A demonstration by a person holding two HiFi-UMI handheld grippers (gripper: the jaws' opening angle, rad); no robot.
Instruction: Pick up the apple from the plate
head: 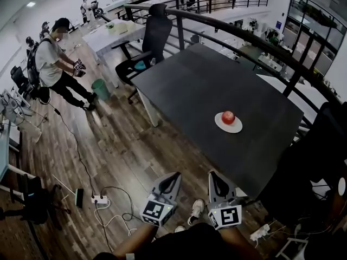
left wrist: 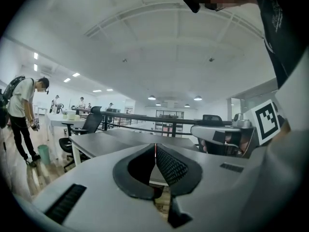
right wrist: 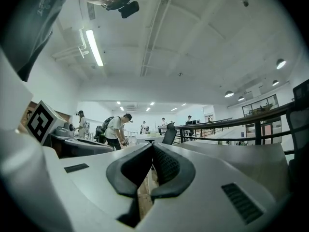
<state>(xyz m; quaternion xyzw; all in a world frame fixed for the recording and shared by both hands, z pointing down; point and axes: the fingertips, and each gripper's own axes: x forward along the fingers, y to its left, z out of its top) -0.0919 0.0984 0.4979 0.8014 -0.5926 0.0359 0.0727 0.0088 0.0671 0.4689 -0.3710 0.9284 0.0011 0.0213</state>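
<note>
Wood floor (head: 124, 145), dark table (head: 200, 91), office chair (head: 154, 34), curved railing (head: 255, 39), perhaps windows (head: 314, 20)

- Head view: from high above, looking steeply down on the dark grey rectangular table (head: 206, 91) and the brown plank floor (head: 108, 145). The left gripper (head: 173, 176) and right gripper (head: 213, 176) sit near its bottom edge.
- Left gripper view: low, close behind its own jaws, facing level across that tabletop.
- Right gripper view: likewise, just beside it.
- All 3 views share the table, the black office chair (head: 154, 37) and the black metal railing (head: 244, 34).
</note>
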